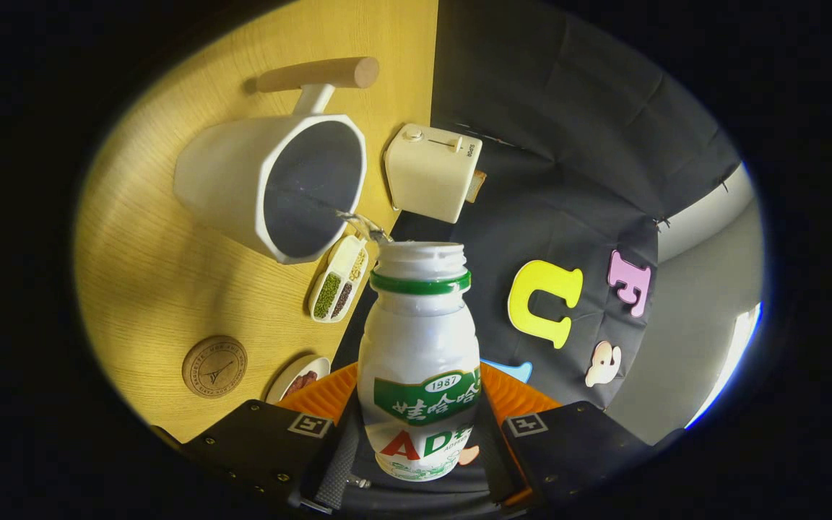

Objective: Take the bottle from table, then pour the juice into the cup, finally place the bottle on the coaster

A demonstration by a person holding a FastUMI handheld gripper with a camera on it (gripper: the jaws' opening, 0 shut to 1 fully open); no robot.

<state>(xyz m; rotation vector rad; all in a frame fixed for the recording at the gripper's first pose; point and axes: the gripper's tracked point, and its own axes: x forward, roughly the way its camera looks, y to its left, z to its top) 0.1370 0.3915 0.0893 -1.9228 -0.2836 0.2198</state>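
Both jaws of the gripper [416,440] clamp the bottle [419,361], tilted toward the cup [275,184] at eleven o'clock, juice streaming in; the coaster [214,366] lies at nine o'clock on the bench [149,282].

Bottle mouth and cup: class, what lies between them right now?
In the gripper view, a thin stream of liquid bridges the gap from the bottle, gripped between the fingers, into the cup.
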